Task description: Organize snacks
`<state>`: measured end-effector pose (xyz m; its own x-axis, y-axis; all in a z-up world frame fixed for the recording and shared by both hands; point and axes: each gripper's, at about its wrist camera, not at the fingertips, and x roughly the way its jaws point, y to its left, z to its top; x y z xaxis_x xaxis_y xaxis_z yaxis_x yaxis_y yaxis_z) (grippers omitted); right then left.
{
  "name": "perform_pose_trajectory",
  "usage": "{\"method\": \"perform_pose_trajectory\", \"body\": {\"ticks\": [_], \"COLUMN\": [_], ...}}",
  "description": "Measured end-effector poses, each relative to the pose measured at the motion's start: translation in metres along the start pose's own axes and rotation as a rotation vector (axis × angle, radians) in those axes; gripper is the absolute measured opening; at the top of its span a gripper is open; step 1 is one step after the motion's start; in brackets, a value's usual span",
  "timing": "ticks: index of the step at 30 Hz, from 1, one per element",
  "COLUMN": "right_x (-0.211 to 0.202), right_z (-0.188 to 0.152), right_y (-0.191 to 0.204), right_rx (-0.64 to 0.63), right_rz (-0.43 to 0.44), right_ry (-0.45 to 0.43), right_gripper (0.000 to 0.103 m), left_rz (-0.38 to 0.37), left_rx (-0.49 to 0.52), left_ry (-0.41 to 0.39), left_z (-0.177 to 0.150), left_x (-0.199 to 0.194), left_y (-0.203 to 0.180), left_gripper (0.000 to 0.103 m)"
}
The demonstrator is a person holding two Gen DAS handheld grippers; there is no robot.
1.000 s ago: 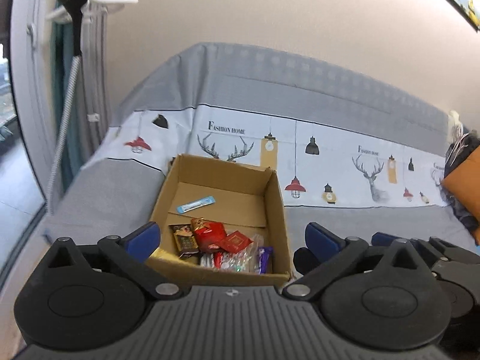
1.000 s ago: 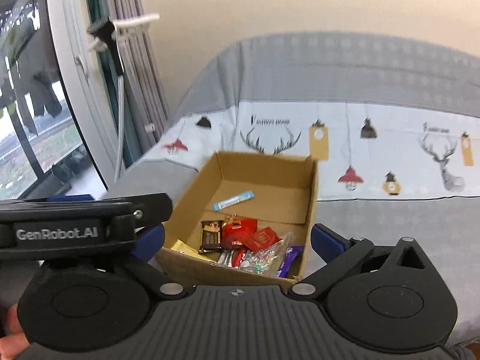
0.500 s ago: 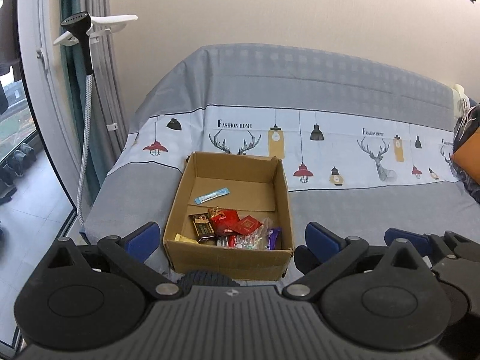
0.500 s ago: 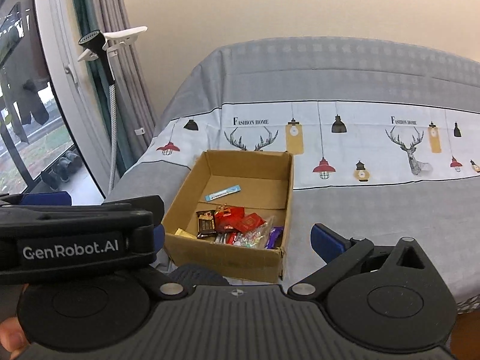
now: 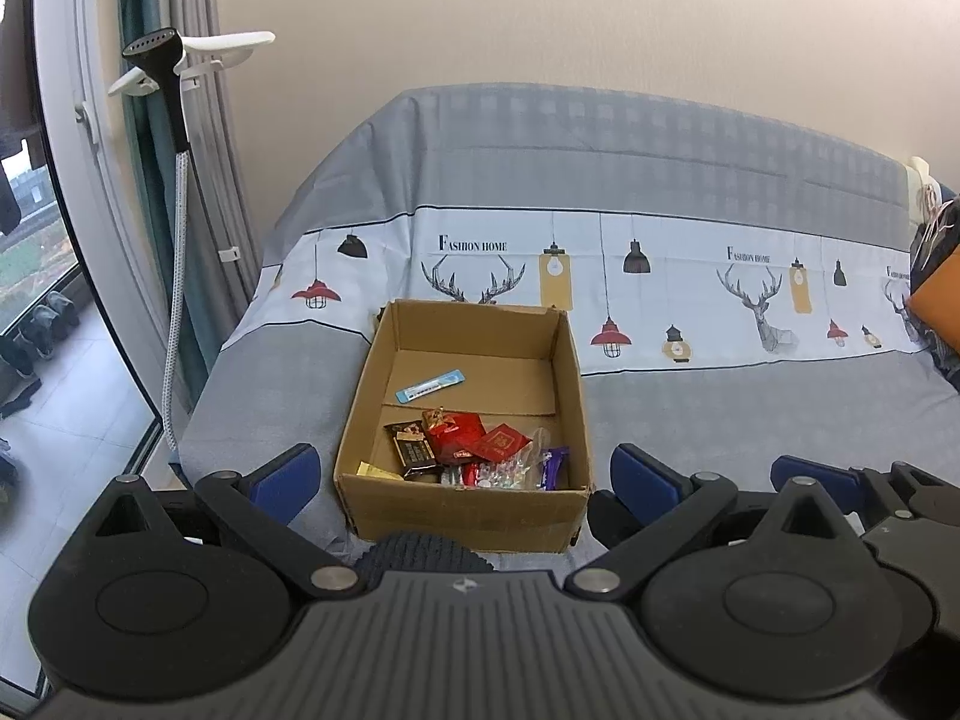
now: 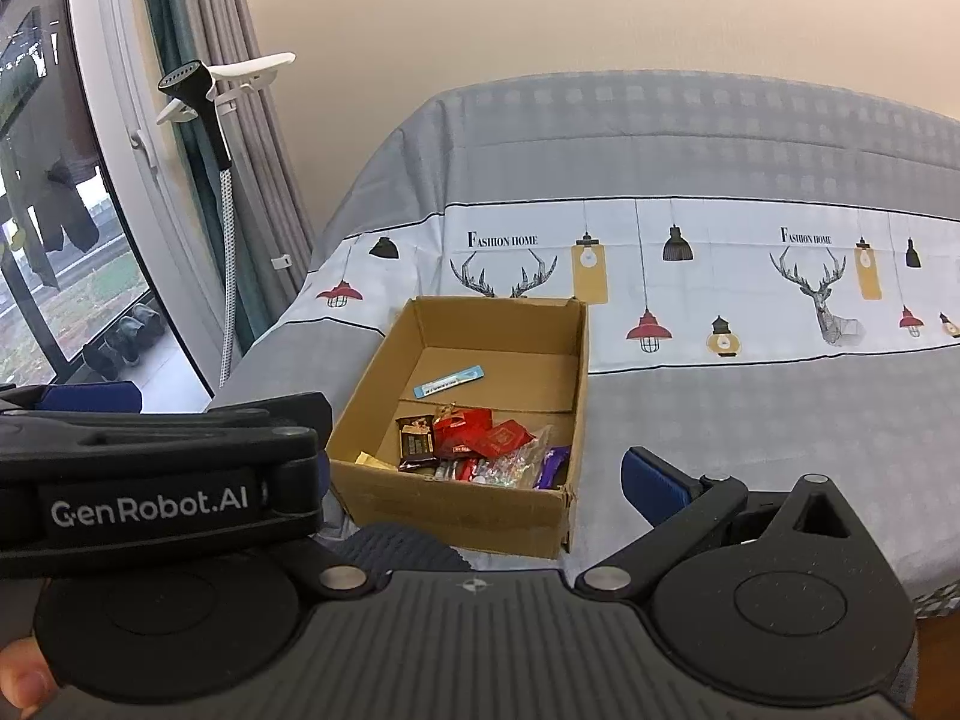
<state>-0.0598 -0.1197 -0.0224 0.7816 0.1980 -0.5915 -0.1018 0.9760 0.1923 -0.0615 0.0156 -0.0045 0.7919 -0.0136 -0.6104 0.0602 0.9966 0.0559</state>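
Ahead of both wide-open, empty tools (image 5: 462, 474) (image 6: 474, 468), snacks (image 5: 474, 450) fill the box (image 5: 468, 510).

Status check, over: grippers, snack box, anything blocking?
Left gripper and right gripper open, empty. Snacks piled in cardboard box on bed. Path unobstructed.

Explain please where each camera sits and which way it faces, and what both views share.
Left wrist: sits on the left tongs, facing the cardboard box on the covered sofa; its own open blue-padded fingers show, and the right tongs at the right edge.
Right wrist: sits on the right tongs, same direction; the left tongs' body crosses its left side, a fingertip low left.
Shared: the box, its snacks, the sofa, the garment steamer.
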Motion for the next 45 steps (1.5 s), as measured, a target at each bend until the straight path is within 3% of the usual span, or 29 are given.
{"method": "perform_pose_trajectory", "body": {"ticks": [45], "right_x": [-0.003], "right_z": [-0.005], "right_y": [-0.010], "right_rx": [0.021], "right_rz": [0.062], "right_ry": [0.031], "right_gripper": [0.102], "left_rz": [0.053], "left_rx": [0.018], "left_ry": [0.034], "left_z": [-0.002], "left_x": [-0.005], "left_y": [-0.004], "left_gripper": [0.103]}}
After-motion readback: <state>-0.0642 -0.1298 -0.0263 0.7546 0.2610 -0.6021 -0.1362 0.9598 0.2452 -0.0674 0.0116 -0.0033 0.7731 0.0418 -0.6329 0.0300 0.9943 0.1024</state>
